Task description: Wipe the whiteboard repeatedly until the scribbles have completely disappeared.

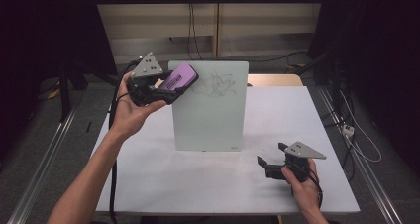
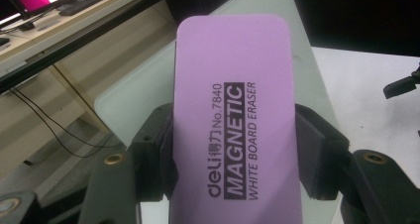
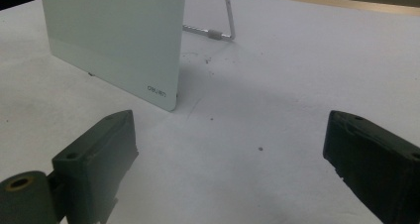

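A purple eraser is sitting clamped between the left gripper's jaws, just in front of the whiteboard's top corner. The black scribble is waiting unwiped beside it. The right gripper is resting wide open on the table, holding nothing.

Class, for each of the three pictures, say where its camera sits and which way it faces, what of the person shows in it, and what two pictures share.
High view: above the person's side, looking forward and down at the table; both forearms, left claw, right claw.
Left gripper view: on the left claw, looking along its jaws at the purple eraser they clamp.
Right gripper view: on the right claw, low over the table, jaws wide apart.
Shared: all three show the standing whiteboard.
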A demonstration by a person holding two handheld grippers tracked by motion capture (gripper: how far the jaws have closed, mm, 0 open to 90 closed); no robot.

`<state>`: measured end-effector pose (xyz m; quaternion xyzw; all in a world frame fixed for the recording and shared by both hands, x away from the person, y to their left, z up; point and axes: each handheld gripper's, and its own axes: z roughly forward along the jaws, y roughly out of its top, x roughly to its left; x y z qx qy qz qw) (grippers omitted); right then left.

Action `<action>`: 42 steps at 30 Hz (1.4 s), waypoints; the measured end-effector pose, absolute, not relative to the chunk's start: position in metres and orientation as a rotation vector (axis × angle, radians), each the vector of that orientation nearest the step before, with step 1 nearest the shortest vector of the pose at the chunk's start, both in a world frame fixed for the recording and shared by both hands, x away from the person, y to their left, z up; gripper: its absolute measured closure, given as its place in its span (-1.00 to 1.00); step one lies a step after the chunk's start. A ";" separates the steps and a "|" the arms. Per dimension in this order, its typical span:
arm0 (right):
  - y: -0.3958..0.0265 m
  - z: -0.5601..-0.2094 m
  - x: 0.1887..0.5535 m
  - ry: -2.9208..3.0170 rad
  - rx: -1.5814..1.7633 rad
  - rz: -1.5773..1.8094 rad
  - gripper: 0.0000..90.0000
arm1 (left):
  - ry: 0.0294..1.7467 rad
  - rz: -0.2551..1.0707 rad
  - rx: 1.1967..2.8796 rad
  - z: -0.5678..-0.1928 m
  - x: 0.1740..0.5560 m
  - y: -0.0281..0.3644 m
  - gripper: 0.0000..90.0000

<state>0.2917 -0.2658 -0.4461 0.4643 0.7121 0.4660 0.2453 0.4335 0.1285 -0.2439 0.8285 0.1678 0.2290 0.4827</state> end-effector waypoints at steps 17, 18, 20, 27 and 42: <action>-0.266 -0.446 0.291 1.949 1.266 1.274 -0.86 | 0.425 0.589 2.084 -0.254 0.451 0.121 -0.09; -0.266 -0.446 0.291 1.949 1.266 1.273 -0.86 | 0.424 0.593 2.086 -0.253 0.451 0.121 -0.09; -0.266 -0.446 0.292 1.950 1.267 1.273 -0.86 | 0.425 0.593 2.081 -0.251 0.452 0.122 -0.09; -0.266 -0.446 0.291 1.951 1.264 1.273 -0.86 | 0.431 0.587 2.079 -0.253 0.453 0.121 -0.09; -0.266 -0.446 0.291 1.949 1.263 1.274 -0.86 | 0.404 0.599 2.137 -0.263 0.447 0.111 -0.09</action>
